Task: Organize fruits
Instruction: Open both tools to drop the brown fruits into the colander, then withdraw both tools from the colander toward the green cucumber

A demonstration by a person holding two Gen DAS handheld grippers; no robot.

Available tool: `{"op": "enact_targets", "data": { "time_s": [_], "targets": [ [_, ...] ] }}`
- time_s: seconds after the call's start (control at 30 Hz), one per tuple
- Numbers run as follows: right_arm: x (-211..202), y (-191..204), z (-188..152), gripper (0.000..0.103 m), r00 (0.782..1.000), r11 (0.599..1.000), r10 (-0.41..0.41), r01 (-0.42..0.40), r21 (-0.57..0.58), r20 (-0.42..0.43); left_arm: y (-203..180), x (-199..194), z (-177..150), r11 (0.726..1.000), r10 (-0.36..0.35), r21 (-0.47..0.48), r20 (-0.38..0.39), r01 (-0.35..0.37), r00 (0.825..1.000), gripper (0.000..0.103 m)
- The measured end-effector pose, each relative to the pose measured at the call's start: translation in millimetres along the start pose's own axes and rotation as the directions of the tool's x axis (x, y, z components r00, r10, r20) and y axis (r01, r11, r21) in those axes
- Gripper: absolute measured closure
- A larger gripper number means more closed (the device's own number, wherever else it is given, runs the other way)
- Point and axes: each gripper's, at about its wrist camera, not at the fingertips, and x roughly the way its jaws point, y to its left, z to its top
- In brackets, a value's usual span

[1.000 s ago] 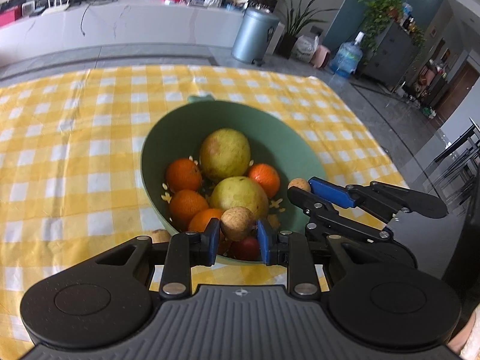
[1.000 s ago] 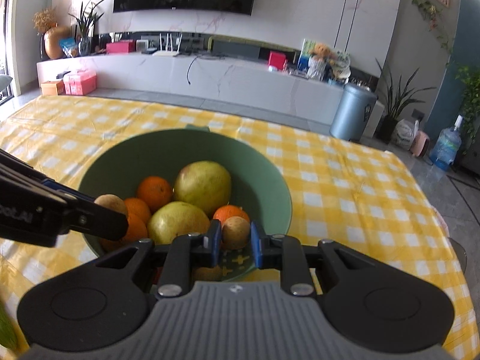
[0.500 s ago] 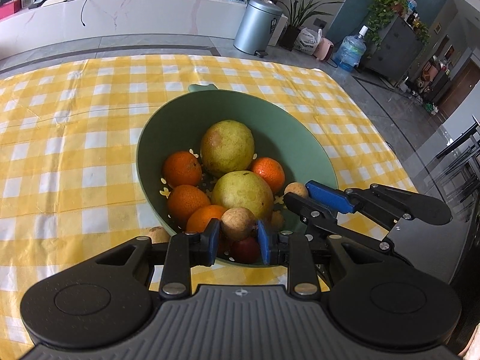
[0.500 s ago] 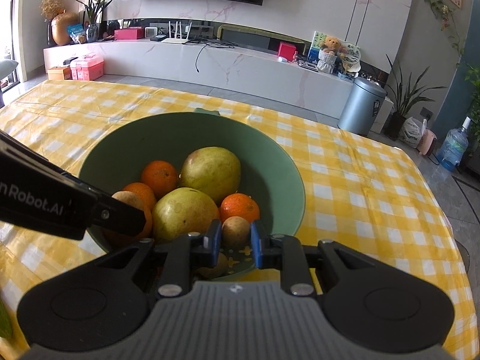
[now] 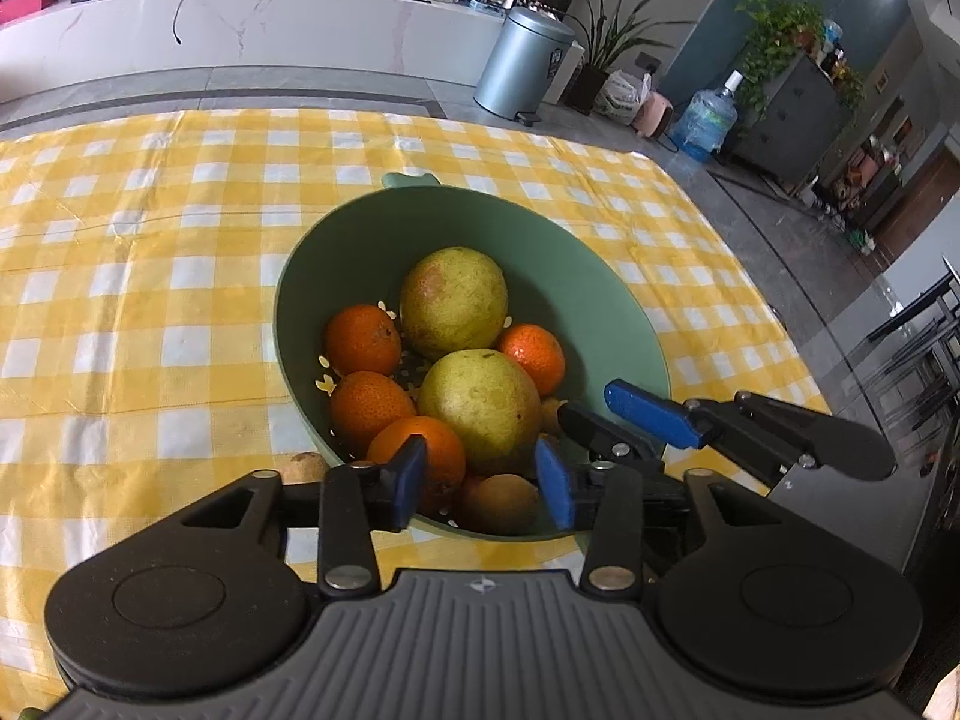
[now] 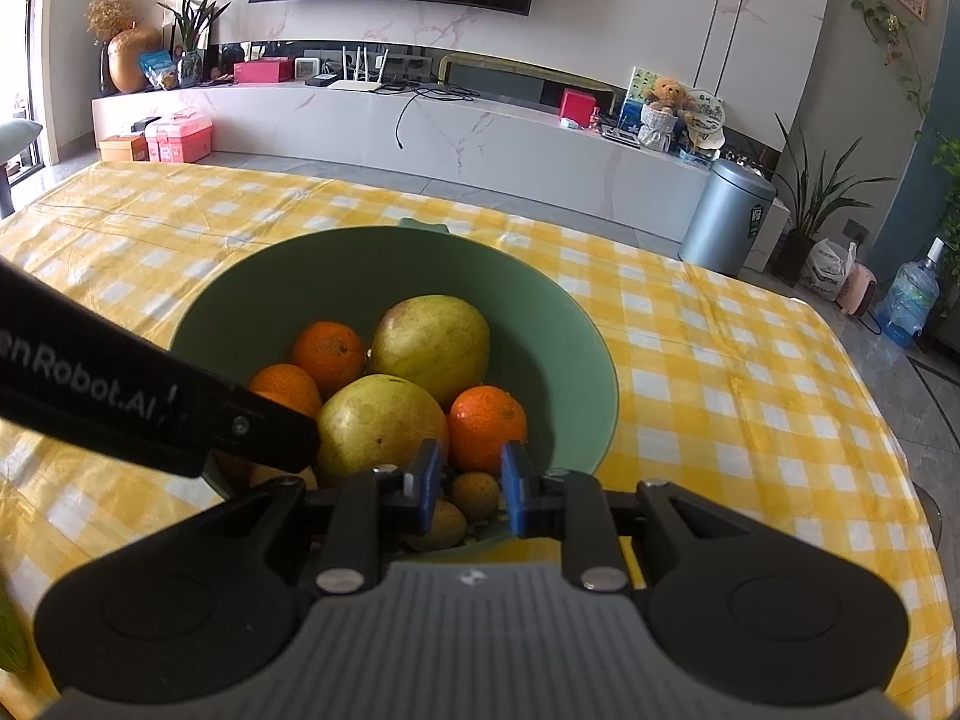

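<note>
**Gently now: letting go over the bowl**

The cloth (image 5: 150,300) is lying flat under the bowl (image 5: 576,276), and both grippers are hanging over the bowl's near rim, pointing down into it. The left gripper (image 5: 483,480) is opening its jaws; nothing is being pinched between them. The right gripper (image 6: 471,462) is standing just beside it, toward the bowl's right side, with its pads only narrowly apart and, as far as the right wrist view shows, pressing on nothing.

Two pears (image 5: 453,300) are filling the middle of the bowl, with oranges (image 5: 363,339) crowding around them. A brown fruit (image 5: 501,504) is lying free in the bowl at its near wall, directly below the left pads. A second brown fruit (image 6: 475,495) is sitting low beneath the right pads, apparently also resting in the bowl. A stray fruit (image 5: 309,467) is waiting on the cloth, touching or nearly touching the bowl's near-left outside wall.

The step in hand looks like release. Doing it well probably means letting the left jaws finish spreading before lifting, rising straight off the bowl so no pad is nudging the loose fruits or the rim, and keeping the two grippers from bumping, since they are working very close together. The stray fruit seems the likely next pick.
</note>
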Motion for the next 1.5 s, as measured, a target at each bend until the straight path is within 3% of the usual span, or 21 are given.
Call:
{"op": "enact_targets", "data": {
  "time_s": [0.07,0.13,0.3,0.43,0.73,0.9,1.03,1.17,1.43,1.5],
  "targets": [
    [-1.1,0.4,-0.4,0.08,1.0,1.0,-0.005,0.005,-0.001,0.006,-1.0,-3.5,0.7,1.0,0.009,0.003,0.008,-0.009,1.0,0.043],
    [-4.2,0.7,-1.0,0.066,1.0,1.0,-0.019,0.019,0.005,0.024,-1.5,-7.9,1.6,1.0,0.014,0.005,0.018,-0.014,1.0,0.04],
    [-11.6,-1.4,-1.3,0.062,0.997,0.999,-0.045,0.043,0.032,0.063,-2.4,-22.3,2.9,1.0,0.013,-0.003,0.056,-0.013,0.998,0.04],
    [-18.3,-2.0,-2.2,0.051,0.993,0.996,-0.068,0.062,0.06,0.092,-7.3,-36.2,1.1,0.999,0.04,0.017,0.081,-0.041,0.996,0.04],
    [-48.6,-3.5,-7.2,0.041,0.986,0.982,-0.034,0.002,0.187,0.166,-17.3,-73.9,-17.4,0.986,0.142,0.078,0.078,-0.148,0.987,0.04],
    [-68.4,1.4,-13.7,0.04,0.977,0.962,0.028,-0.083,0.259,0.211,-16.1,-92.1,-31.7,0.981,0.175,0.072,0.073,-0.18,0.982,0.039],
    [-72.9,14.6,-20.0,0.039,0.977,0.951,0.102,-0.15,0.271,0.185,-10.4,-102.8,-45.0,0.969,0.228,0.083,0.054,-0.232,0.972,0.039],
    [-74.9,36.0,-26.1,0.039,0.97,0.942,0.195,-0.226,0.248,0.146,4.0,-110.7,-60.5,0.969,0.236,0.08,0.006,-0.236,0.972,0.039],
    [-71.9,91.0,-42.4,0.039,0.909,0.895,0.412,-0.418,0.154,0.068,43.6,-124.1,-89.3,0.952,0.305,0.037,-0.044,-0.303,0.951,0.04],
    [-72.0,104.2,-44.4,0.032,0.895,0.889,0.442,-0.446,0.103,0.06,51.6,-128.7,-95.3,0.951,0.31,0.025,-0.041,-0.309,0.95,0.04]
  ]
}}
